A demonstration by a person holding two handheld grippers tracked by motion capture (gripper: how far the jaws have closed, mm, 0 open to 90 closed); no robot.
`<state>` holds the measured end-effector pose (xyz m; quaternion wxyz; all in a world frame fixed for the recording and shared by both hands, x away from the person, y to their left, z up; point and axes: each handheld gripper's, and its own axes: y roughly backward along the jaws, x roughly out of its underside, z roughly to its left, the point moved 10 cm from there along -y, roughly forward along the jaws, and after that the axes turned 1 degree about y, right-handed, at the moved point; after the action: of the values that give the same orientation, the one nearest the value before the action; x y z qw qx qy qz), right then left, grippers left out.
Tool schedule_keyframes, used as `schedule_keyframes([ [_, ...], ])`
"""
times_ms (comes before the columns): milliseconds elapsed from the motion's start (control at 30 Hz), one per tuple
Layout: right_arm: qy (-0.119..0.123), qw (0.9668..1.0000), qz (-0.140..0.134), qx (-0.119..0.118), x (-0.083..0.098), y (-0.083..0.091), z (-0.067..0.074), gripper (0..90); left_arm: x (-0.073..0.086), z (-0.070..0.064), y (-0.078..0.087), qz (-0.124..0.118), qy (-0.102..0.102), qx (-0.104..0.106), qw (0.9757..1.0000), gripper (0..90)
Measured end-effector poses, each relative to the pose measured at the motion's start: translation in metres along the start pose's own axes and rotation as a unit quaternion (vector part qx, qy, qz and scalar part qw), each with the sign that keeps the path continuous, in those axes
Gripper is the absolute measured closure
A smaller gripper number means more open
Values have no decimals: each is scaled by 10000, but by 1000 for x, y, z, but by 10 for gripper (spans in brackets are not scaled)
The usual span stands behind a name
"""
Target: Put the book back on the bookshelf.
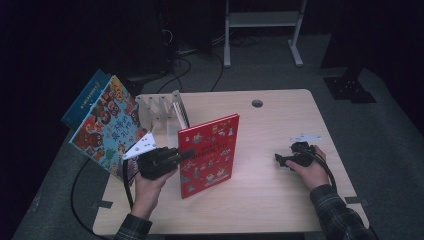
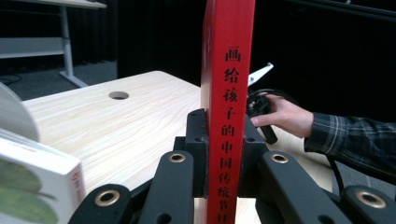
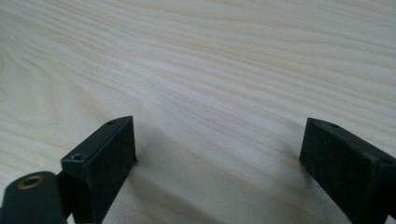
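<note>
– Look from up high. The left gripper (image 1: pixel 182 153) is pinching the red book (image 1: pixel 209 154) by its spine edge, and the book stands upright near the middle of the table (image 1: pixel 270 195).

– Its own camera shows that better. The red book's spine (image 2: pixel 227 107) sits right between the two black jaws, and they press on both sides of it. You can read dark letters down the spine there. From above you see the picture cover.

– And the right gripper (image 1: pixel 284 159)?

– It lies low on the table, well apart from the book, on the right side. In its own view the jaws are spread wide, with bare wood between them and nothing held.

– What is beside the book?

– A white rack (image 1: pixel 161 107) stands behind it, near the far left part of the table. A big colourful book (image 1: pixel 108 126) leans out past the table's left edge, with a blue book (image 1: pixel 85 97) behind it.

– Where is there room?

– Between the red book and the right hand (image 1: pixel 307 170) the wood is bare. The front edge near the person is bare too.
</note>
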<state>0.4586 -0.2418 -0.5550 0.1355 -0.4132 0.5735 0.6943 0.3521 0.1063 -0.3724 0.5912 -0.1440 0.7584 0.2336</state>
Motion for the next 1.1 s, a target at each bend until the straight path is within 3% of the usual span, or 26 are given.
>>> schedule_keyframes([
  [300,-4,10000,0,0,0,0,0,94,-3,10,21,-64,24,-284,9996,797],
  [600,-8,10000,-2,-1,0,0,0,94,-7,24,60,-284,148,-609,9976,797],
  [767,-5,10000,-1,1,0,0,0,94,-11,37,91,-495,201,-960,9939,797],
  [933,-12,10000,0,8,0,0,0,94,-17,45,108,-623,196,-1171,9910,797],
  [967,-15,10000,-1,8,0,0,0,94,-19,49,116,-688,179,-1292,9891,797],
  [1000,-15,10000,-1,8,0,0,0,94,-19,49,116,-688,179,-1292,9891,797],
  [1100,-11,10000,-3,8,0,0,0,94,-22,56,128,-764,159,-1527,9852,797],
])
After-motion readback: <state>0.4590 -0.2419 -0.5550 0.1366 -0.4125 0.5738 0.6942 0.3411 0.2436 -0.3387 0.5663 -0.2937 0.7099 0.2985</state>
